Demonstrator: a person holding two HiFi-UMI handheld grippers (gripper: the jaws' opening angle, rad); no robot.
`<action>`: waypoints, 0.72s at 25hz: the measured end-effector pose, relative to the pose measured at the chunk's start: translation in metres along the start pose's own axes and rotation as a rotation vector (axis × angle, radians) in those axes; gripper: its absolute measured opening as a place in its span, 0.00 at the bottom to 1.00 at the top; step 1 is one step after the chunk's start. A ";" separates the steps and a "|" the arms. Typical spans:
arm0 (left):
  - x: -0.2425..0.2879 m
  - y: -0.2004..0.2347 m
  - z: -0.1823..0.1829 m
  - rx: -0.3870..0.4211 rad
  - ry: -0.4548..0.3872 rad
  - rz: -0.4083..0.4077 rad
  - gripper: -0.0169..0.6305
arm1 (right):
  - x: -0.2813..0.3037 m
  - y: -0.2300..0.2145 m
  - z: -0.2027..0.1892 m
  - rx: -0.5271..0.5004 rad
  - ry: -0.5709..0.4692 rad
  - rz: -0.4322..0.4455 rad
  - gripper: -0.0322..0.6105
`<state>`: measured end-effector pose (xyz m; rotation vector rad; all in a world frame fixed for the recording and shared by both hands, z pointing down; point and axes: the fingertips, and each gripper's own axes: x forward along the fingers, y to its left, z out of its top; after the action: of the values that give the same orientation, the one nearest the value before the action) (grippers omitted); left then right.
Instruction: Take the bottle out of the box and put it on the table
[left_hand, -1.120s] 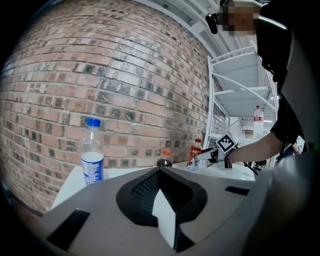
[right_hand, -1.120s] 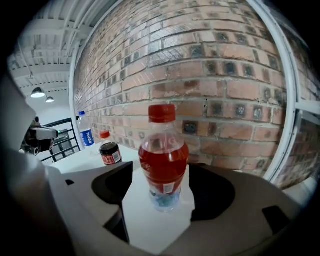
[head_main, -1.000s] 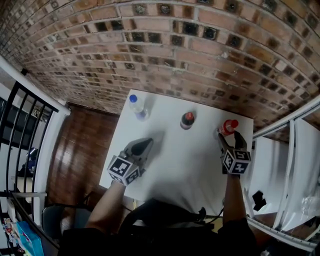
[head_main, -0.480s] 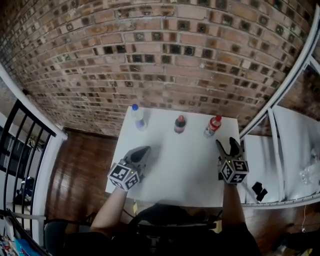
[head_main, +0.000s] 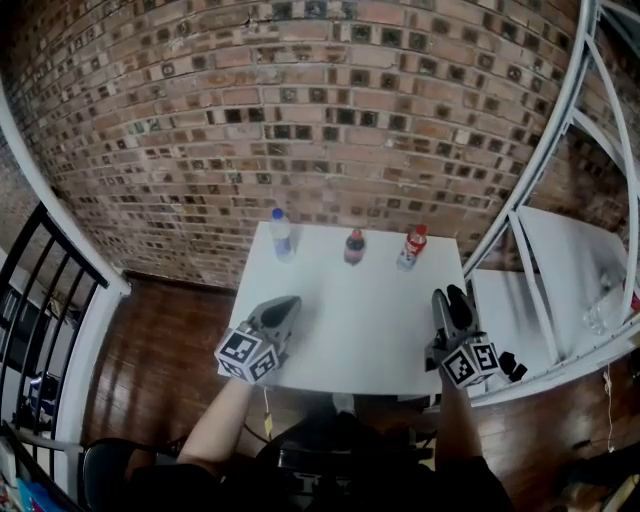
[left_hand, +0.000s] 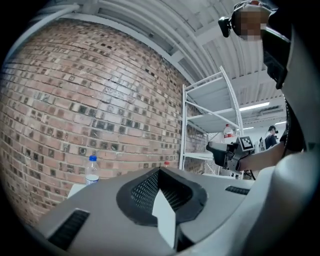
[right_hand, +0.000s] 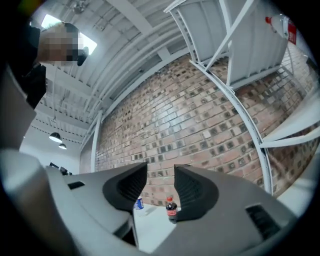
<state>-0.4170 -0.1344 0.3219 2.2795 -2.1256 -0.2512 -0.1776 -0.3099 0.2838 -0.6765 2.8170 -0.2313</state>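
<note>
Three bottles stand in a row at the far edge of the white table (head_main: 345, 330): a clear water bottle (head_main: 281, 236) with a blue cap, a dark cola bottle (head_main: 354, 246) and a red-labelled bottle (head_main: 411, 247). My left gripper (head_main: 288, 303) hovers over the table's near left part, its jaws shut and empty. My right gripper (head_main: 451, 297) hangs at the table's right edge, well short of the red-labelled bottle; its jaws are closing with a gap and nothing between them. In the right gripper view the cola bottle (right_hand: 171, 209) and water bottle (right_hand: 139, 203) show far beyond the jaws. No box is in view.
A brick wall (head_main: 330, 120) rises behind the table. A white metal shelf rack (head_main: 560, 250) stands right of it, with a small black object (head_main: 510, 366) on a low shelf. A black railing (head_main: 50, 300) and wooden floor (head_main: 160, 340) lie at the left.
Both grippers have drawn back from the bottles toward the near edge and risen. The right gripper has left the red-labelled bottle standing on the table, and its jaws have narrowed.
</note>
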 end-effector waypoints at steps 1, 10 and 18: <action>-0.007 -0.004 0.001 0.000 -0.002 -0.006 0.03 | -0.006 0.009 0.000 0.006 -0.001 0.007 0.32; -0.052 -0.033 0.001 -0.022 -0.001 -0.042 0.03 | -0.050 0.061 -0.024 -0.123 0.130 -0.018 0.31; -0.059 -0.041 0.011 -0.032 -0.009 -0.038 0.03 | -0.060 0.058 -0.031 -0.115 0.188 -0.073 0.05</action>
<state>-0.3813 -0.0714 0.3124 2.3074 -2.0682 -0.2949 -0.1590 -0.2279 0.3125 -0.8237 3.0067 -0.1541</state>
